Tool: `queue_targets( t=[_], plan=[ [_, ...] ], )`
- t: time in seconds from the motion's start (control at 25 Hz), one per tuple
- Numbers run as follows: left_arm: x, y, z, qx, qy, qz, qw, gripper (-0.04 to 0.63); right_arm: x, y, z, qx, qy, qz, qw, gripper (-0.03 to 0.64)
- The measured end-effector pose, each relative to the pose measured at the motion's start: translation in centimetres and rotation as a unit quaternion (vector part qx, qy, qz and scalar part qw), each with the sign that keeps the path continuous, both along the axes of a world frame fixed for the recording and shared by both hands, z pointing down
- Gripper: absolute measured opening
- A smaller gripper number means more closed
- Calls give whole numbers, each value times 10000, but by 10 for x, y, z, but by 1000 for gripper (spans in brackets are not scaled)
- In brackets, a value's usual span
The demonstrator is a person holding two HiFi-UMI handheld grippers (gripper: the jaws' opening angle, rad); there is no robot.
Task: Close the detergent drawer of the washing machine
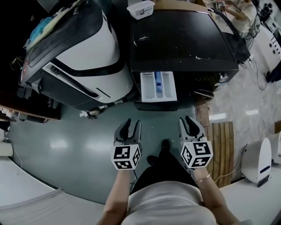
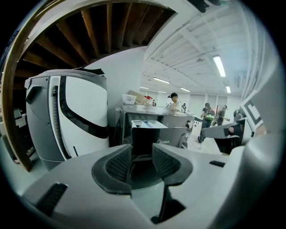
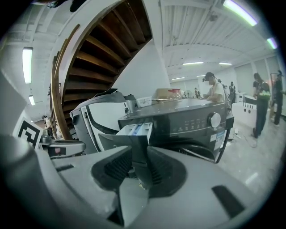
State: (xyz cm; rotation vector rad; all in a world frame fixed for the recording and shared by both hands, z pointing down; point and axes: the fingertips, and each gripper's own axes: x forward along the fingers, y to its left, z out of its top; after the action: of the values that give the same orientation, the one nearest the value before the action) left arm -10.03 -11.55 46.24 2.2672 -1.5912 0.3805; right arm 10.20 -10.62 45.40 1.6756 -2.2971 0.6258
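The black washing machine [image 1: 180, 44] stands ahead with its white detergent drawer [image 1: 158, 86] pulled out toward me, blue insert showing. My left gripper [image 1: 132, 124] hovers over the floor short of the drawer, a little to its left, jaws apart with nothing between them. My right gripper [image 1: 186, 119] is level with it, a little right of the drawer, also open and empty. In the left gripper view the drawer [image 2: 149, 126] shows past the left gripper [image 2: 142, 159]. In the right gripper view the drawer [image 3: 135, 130] sits beyond the right gripper [image 3: 139, 166].
A large white-and-black machine [image 1: 83, 48] stands left of the washer. A white tub [image 1: 140, 9] rests on the washer's top. A wooden slatted mat [image 1: 221, 140] and a white unit [image 1: 259, 160] lie to the right. People [image 3: 214, 91] stand in the background.
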Motion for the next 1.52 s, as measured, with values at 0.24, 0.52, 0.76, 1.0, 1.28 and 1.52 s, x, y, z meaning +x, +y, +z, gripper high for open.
queue_targets(
  t=[0.24,0.52,0.76,1.0,1.28,1.52],
  plan=[
    [5,-14,8,-96,-47,76,9999,143,6,-11,4,-11,100,34,9999,89],
    [9,-25,14,-133,-129,250,9995,153,1,-20,11,-52,195,-22,9998,89],
    [8,-34,21,-212,-142,304,9992,160,-5,-25,18,-134,235,-75,9996,89],
    [5,-43,28,-249,-197,370,9988,166,-10,-31,27,-225,287,-140,9992,89],
    [8,-52,35,-320,-199,473,9982,175,-11,-39,39,-325,397,-191,9985,89],
    [11,-59,42,-386,-155,466,9980,179,-9,-48,42,-341,463,-199,9981,89]
  ],
)
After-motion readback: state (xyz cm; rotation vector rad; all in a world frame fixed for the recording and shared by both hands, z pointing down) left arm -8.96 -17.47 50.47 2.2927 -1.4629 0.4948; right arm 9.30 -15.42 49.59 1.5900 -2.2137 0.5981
